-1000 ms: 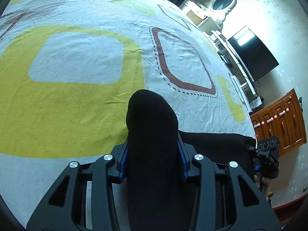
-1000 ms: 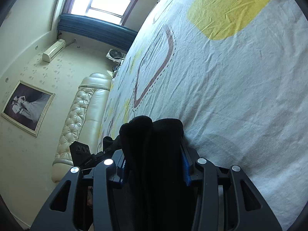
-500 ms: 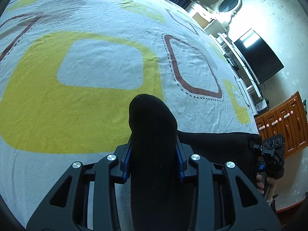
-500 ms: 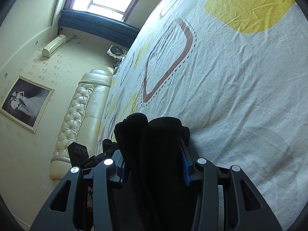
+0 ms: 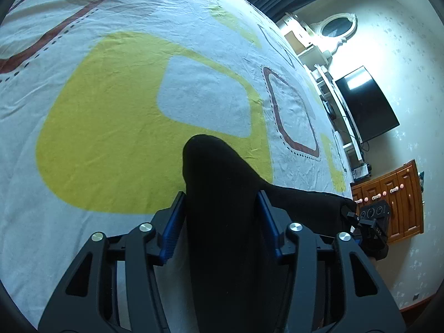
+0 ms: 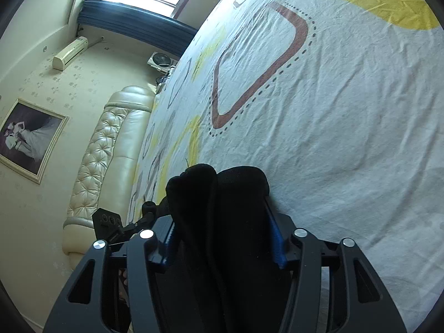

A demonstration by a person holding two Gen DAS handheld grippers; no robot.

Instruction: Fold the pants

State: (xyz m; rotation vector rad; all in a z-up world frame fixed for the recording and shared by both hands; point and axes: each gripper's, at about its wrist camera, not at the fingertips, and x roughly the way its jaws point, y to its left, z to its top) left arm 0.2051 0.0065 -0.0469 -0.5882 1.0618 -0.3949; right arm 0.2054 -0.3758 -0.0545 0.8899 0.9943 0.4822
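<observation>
The black pants [image 5: 222, 208] are held up over the bed. My left gripper [image 5: 219, 213] is shut on a bunched black edge of them, which sticks out past the blue pads. The cloth stretches right to my right gripper [image 5: 371, 227], small at the right edge. In the right wrist view my right gripper [image 6: 222, 222] is shut on a thick fold of the pants [image 6: 219, 208]. The left gripper [image 6: 111, 224] shows small at lower left there. The rest of the pants hangs below, hidden.
The bed sheet [image 5: 125, 97] is white with yellow and brown square patterns. A cream tufted headboard [image 6: 105, 166] lies beyond one end. A television [image 5: 363, 105], a dresser with oval mirror [image 5: 335, 27] and a wooden cabinet [image 5: 394, 202] stand past the other side.
Both grippers have carried the pants forward across the sheet; the yellow patch and brown outlines have slid nearer in both views. Both stay shut on the cloth.
</observation>
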